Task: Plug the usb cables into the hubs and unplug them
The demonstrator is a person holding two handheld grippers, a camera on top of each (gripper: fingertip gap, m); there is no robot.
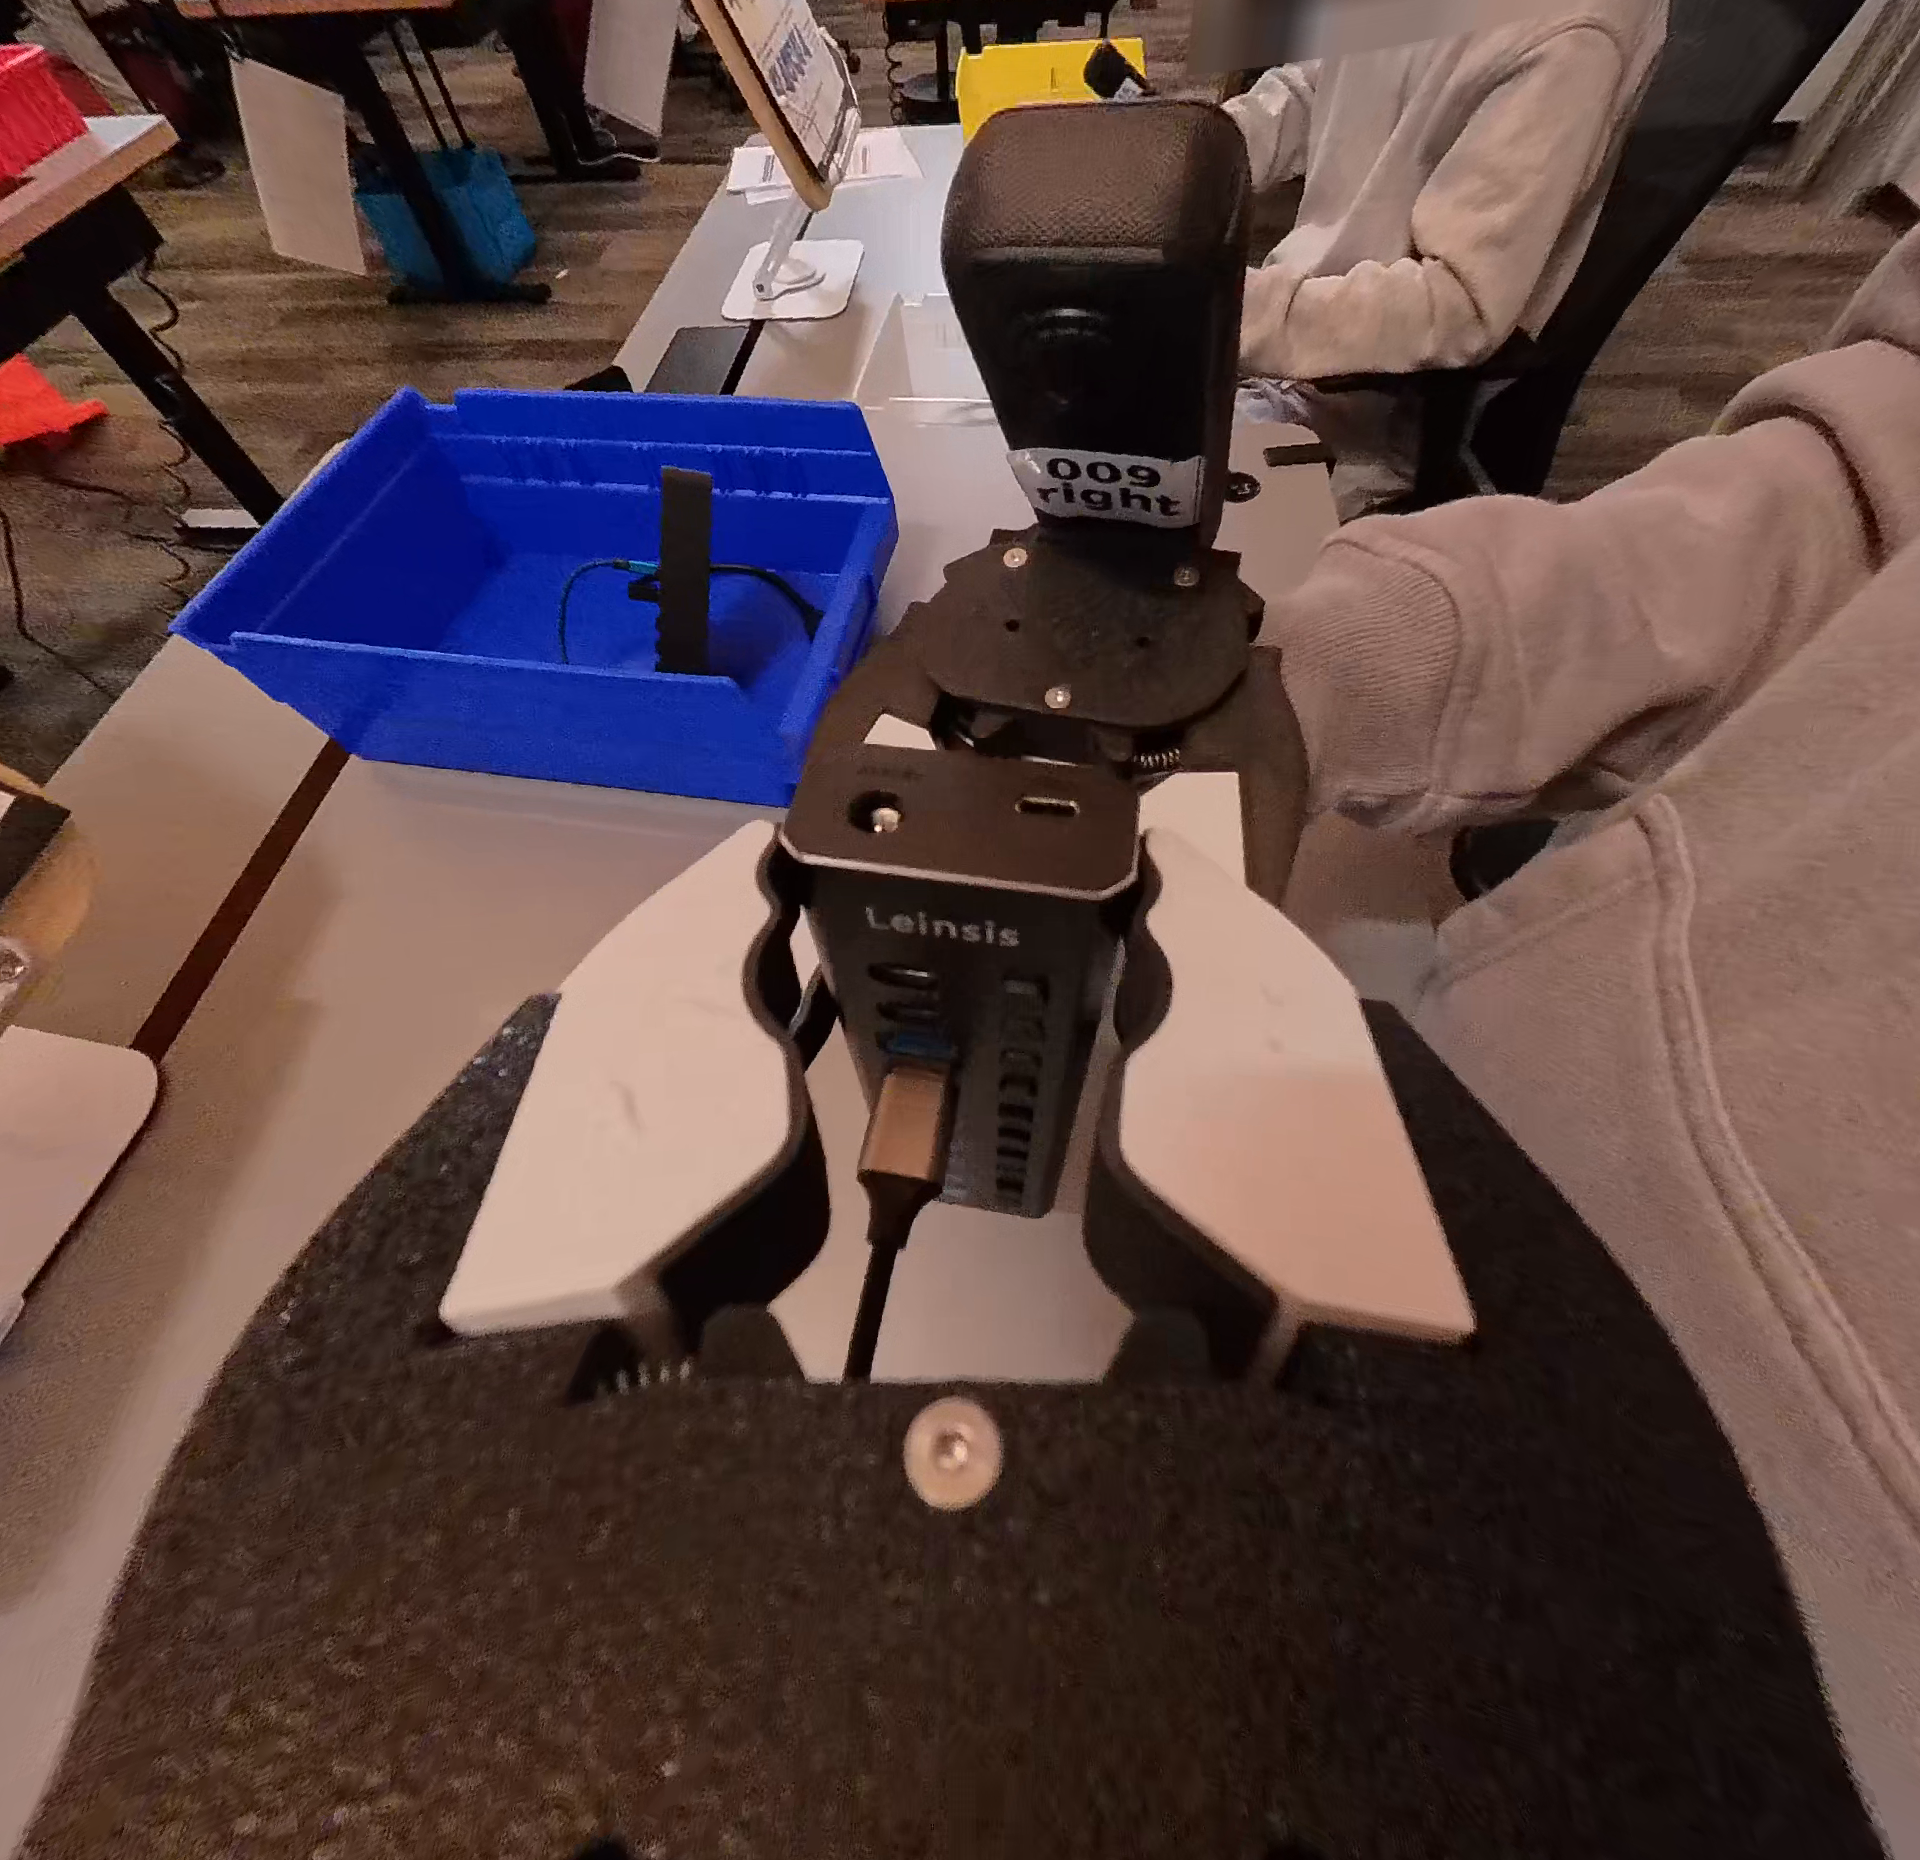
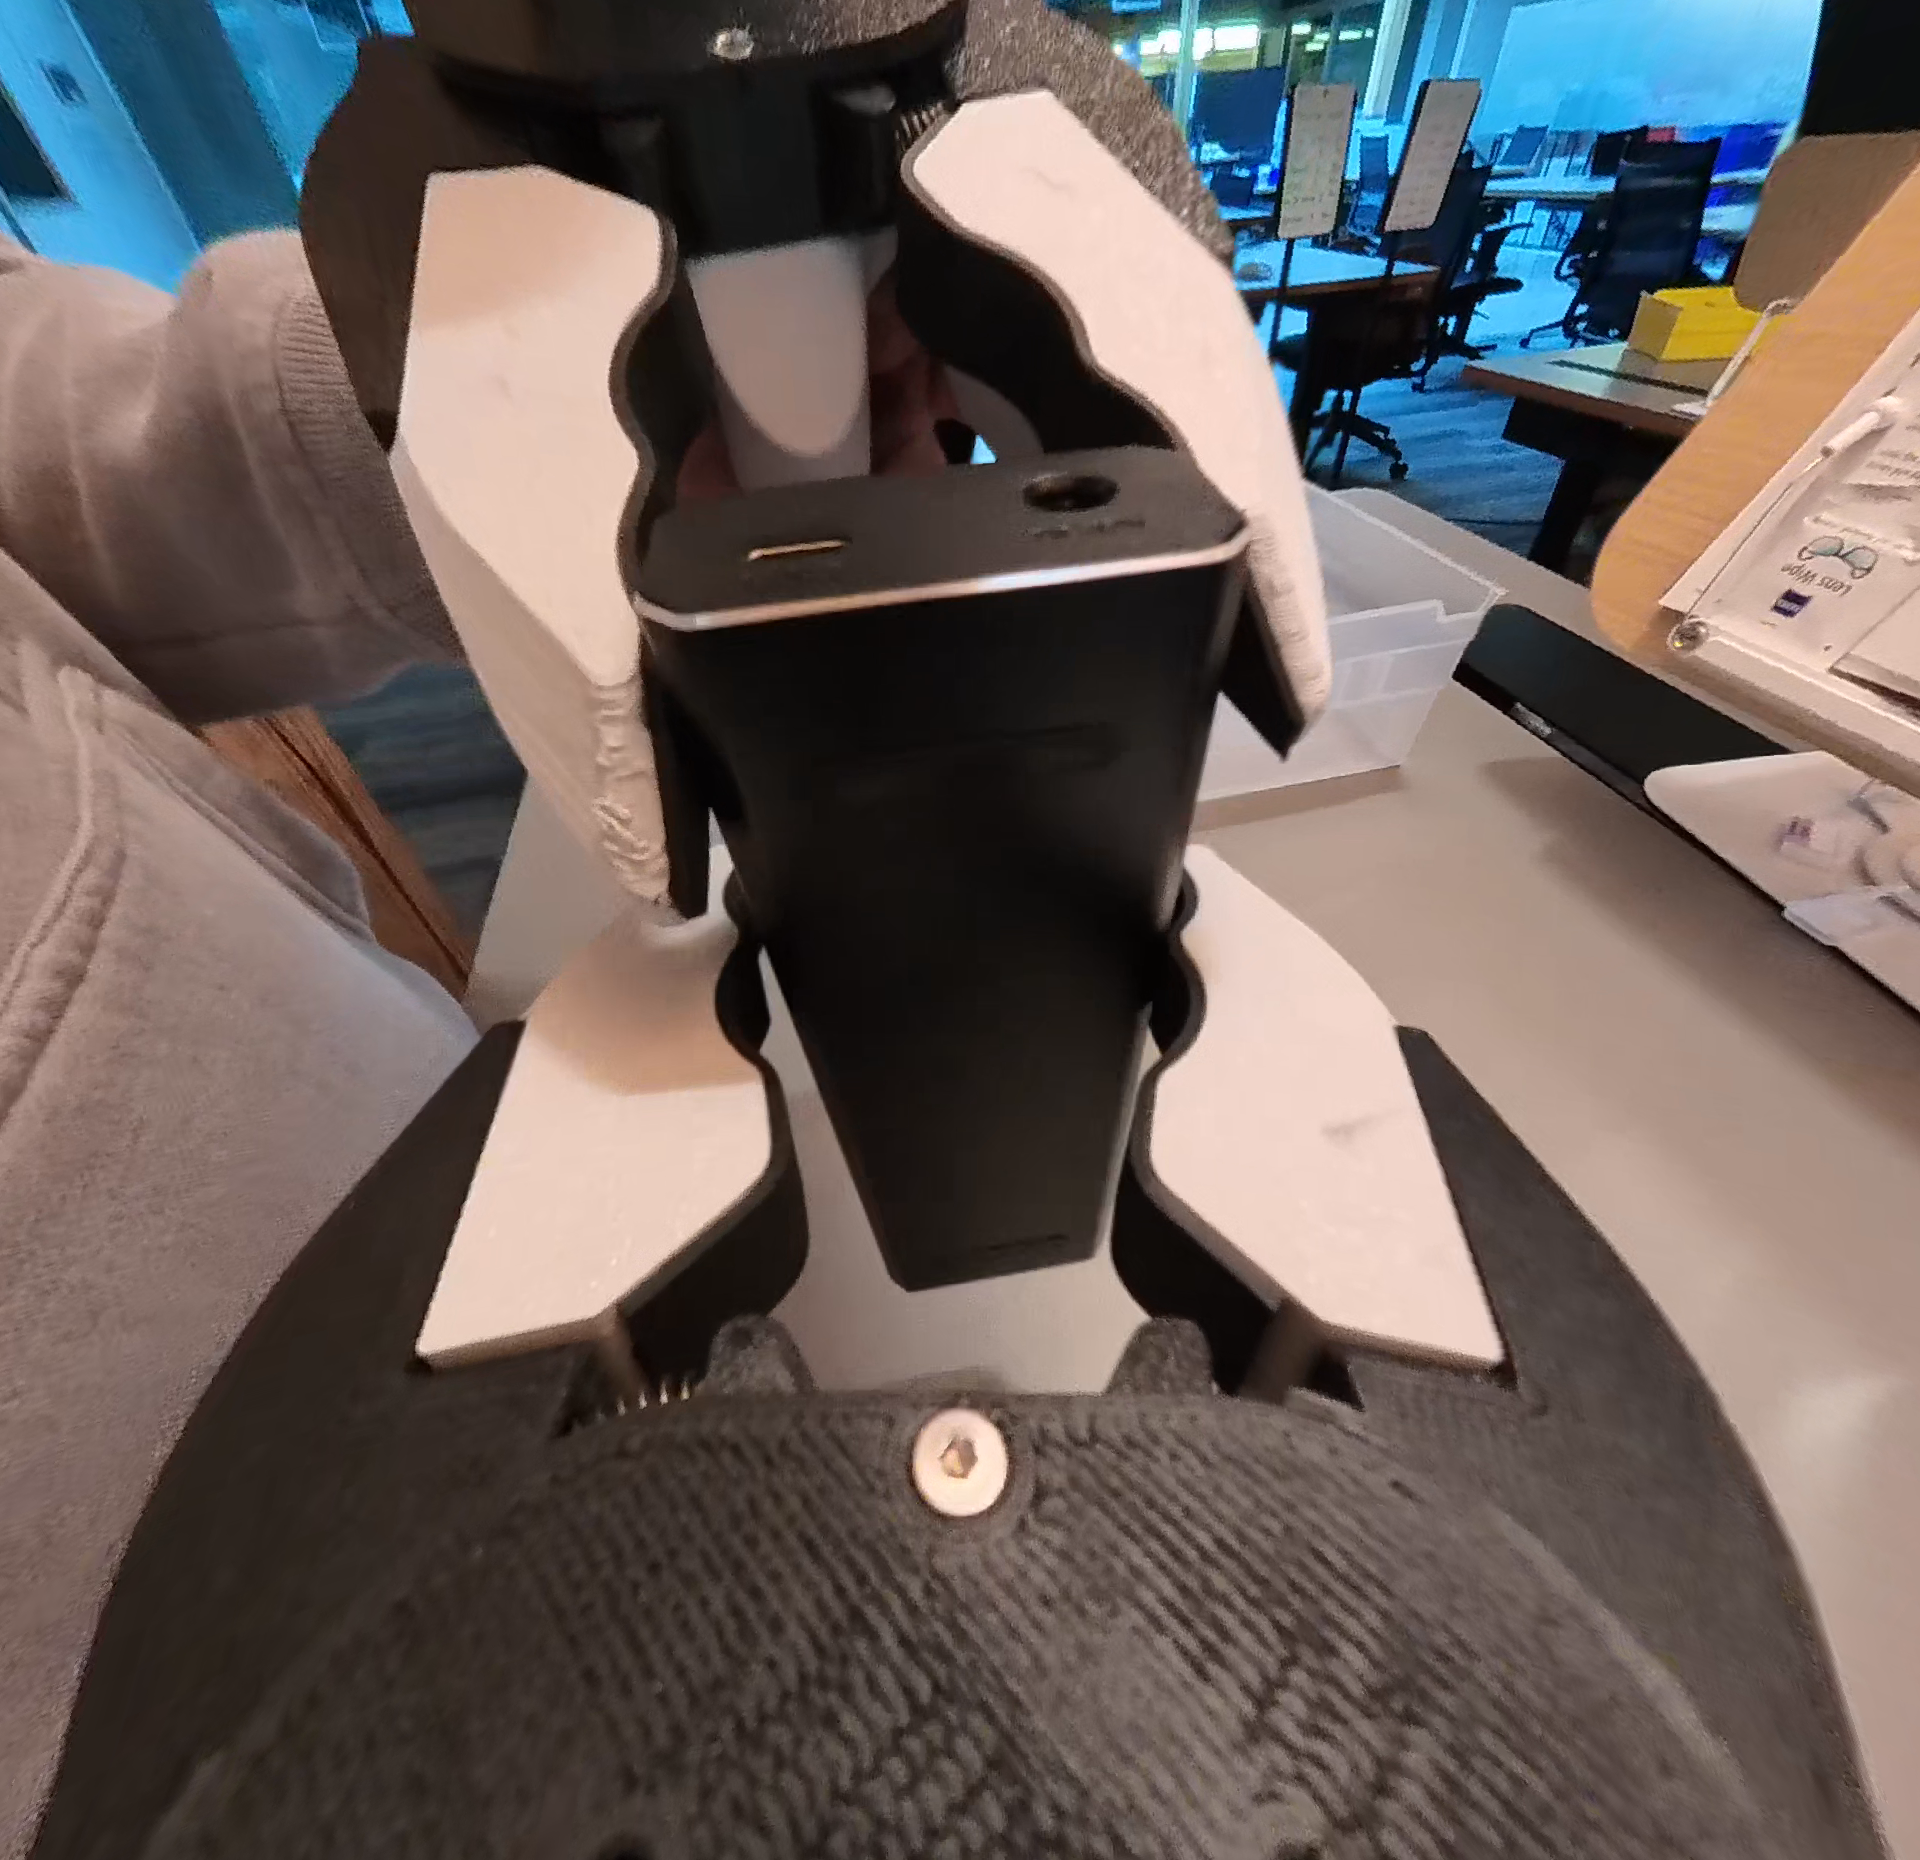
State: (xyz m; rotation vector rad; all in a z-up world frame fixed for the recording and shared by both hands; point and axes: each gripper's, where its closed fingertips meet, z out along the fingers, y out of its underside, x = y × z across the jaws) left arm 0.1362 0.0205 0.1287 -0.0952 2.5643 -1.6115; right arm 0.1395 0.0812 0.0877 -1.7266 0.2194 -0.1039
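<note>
A black USB hub point(image 1: 966, 937) stands upright over the table, its end face with a round socket and a small port on top. My left gripper point(image 1: 961, 875) is shut on its sides. A metal USB plug point(image 1: 904, 1124) sits in a port low on the hub's face, and its dark cable point(image 1: 868, 1301) runs down toward me. My right gripper point(image 2: 961, 917) is shut on the hub's point(image 2: 935, 771) plain back from the opposite side. The left gripper also shows in the right wrist view point(image 2: 945, 657), clamping higher up. The right gripper point(image 1: 1060, 740) shows behind the hub in the left wrist view.
A blue bin point(image 1: 416, 605) at the back left holds another black hub point(image 1: 686, 563) standing up and a thin cable point(image 1: 582, 584). A person's grey sleeve point(image 1: 1558, 647) is on the right. A clear bin point(image 2: 1382, 647) and a wooden board with papers point(image 2: 1766, 439) stand behind.
</note>
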